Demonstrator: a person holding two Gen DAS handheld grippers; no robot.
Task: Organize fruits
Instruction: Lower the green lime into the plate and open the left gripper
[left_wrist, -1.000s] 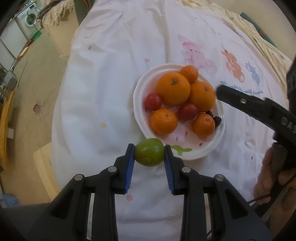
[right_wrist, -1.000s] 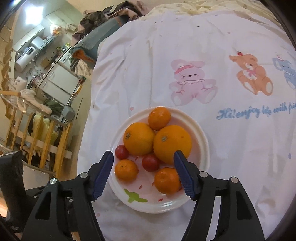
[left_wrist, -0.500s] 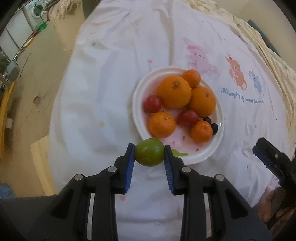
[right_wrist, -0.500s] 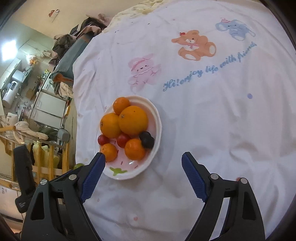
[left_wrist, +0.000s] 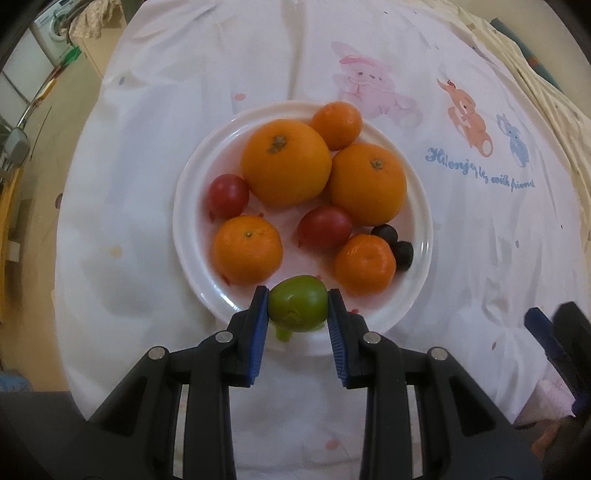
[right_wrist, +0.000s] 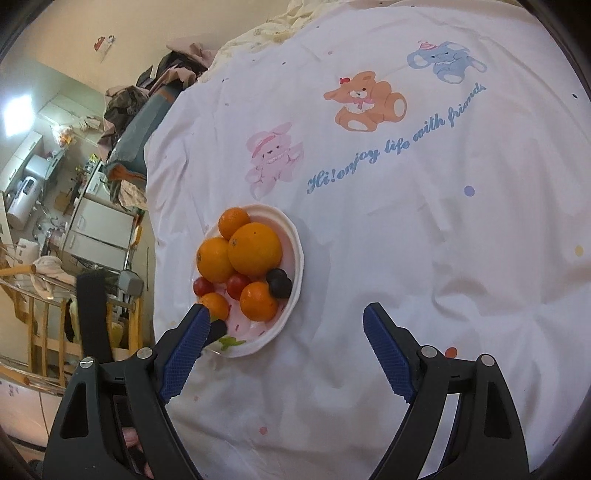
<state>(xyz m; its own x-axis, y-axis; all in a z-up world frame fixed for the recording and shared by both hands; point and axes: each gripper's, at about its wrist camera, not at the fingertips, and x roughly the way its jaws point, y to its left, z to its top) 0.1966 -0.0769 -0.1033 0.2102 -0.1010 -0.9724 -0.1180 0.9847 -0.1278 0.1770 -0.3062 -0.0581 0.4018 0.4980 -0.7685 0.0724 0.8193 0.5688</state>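
Left gripper (left_wrist: 297, 309) was clamped on the green fruit (left_wrist: 297, 308) above the white plate's (left_wrist: 192, 192) near rim, right gripper (right_wrist: 282, 347) spread empty beside it; best lowered into the bare gap before letting go.

A white cartoon-printed cloth (right_wrist: 406, 229), perhaps covering a bed, carries one white plate (left_wrist: 192, 206).
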